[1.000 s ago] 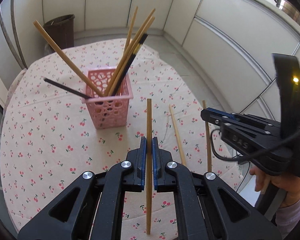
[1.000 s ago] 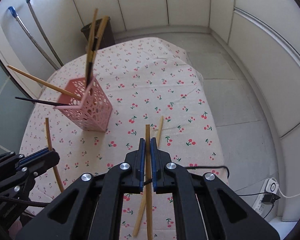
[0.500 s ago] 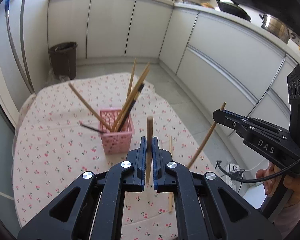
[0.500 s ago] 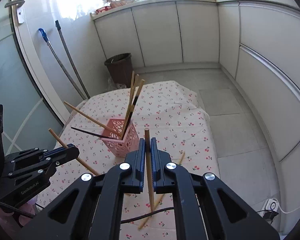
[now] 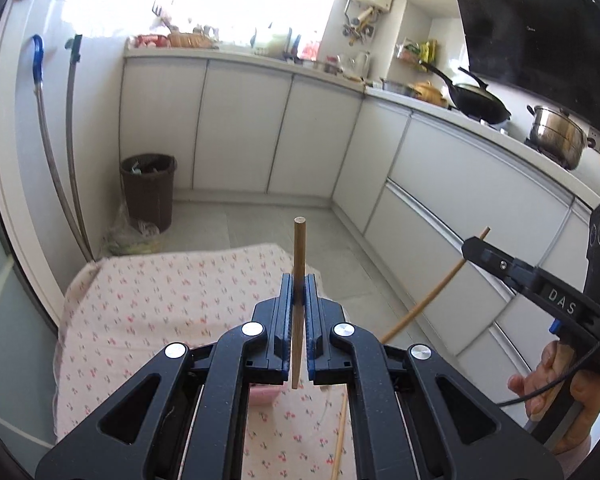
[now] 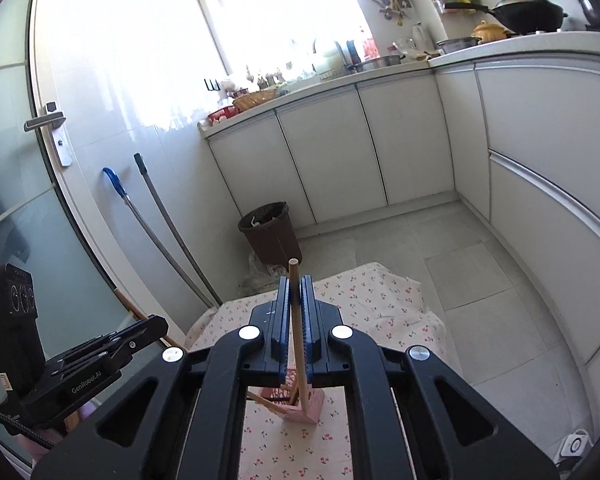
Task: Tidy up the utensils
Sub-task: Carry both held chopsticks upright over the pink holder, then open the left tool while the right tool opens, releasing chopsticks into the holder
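My left gripper [image 5: 299, 280] is shut on a wooden chopstick [image 5: 299, 248] that stands nearly upright between its blue pads, high above the cherry-print table [image 5: 160, 300]. My right gripper [image 6: 296, 280] is shut on a second wooden chopstick [image 6: 293, 280], also lifted. The pink basket [image 6: 300, 406], with several chopsticks in it, shows below the right gripper's fingers. In the left wrist view only a sliver of the basket [image 5: 264, 394] shows. The right gripper [image 5: 484, 254] holds its slanted chopstick [image 5: 428, 300] at that view's right. A loose chopstick [image 5: 340, 440] lies on the cloth.
A brown waste bin [image 5: 148, 188] stands on the floor beyond the table's far edge, with two mop handles [image 5: 56, 152] leaning on the wall beside it. White cabinets [image 5: 440, 184] run along the back and right. A power strip [image 6: 576, 444] lies on the floor.
Both grippers have risen well above the table, each carrying its chopstick, and have tilted up toward the cabinets. The pink basket has slid from mid-view to beneath the fingers.
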`<state>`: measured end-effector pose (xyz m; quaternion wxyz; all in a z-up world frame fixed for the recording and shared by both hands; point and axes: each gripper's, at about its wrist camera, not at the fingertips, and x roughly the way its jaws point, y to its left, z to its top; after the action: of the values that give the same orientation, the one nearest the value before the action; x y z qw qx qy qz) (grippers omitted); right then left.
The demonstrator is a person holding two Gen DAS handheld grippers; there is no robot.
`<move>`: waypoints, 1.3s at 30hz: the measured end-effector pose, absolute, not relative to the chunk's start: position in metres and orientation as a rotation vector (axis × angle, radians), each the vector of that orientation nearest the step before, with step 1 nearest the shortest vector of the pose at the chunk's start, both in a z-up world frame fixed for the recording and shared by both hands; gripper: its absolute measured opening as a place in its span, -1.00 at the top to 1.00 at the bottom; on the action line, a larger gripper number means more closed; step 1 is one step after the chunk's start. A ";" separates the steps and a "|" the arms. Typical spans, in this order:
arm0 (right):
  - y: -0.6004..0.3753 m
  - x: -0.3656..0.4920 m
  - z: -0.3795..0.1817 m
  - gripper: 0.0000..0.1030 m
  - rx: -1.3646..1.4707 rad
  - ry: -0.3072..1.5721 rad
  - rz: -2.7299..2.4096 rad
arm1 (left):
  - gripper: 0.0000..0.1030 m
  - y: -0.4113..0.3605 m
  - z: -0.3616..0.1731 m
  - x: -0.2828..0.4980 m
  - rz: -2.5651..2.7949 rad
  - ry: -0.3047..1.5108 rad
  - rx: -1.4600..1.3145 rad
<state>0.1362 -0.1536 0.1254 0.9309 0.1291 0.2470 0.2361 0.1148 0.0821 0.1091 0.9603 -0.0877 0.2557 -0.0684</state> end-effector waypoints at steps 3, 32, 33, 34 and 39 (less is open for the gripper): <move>-0.151 0.143 0.126 0.89 0.282 0.498 0.500 | 0.90 0.084 0.118 0.120 -0.111 0.490 -0.161; -0.104 0.182 0.099 0.89 0.267 0.558 0.468 | 0.39 0.150 0.086 0.139 0.076 0.568 -0.338; -0.101 0.183 0.097 0.89 0.264 0.559 0.463 | 0.36 0.150 0.085 0.139 0.076 0.572 -0.340; -0.099 0.185 0.094 0.89 0.257 0.563 0.456 | 0.36 0.151 0.084 0.139 0.077 0.573 -0.342; -0.089 0.193 0.081 0.89 0.257 0.572 0.435 | 0.36 0.149 0.080 0.138 0.074 0.580 -0.314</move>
<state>0.1934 -0.0885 0.0812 0.9281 0.1252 0.2791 0.2122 0.1379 0.1495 0.0799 0.9455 -0.1541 0.2846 0.0364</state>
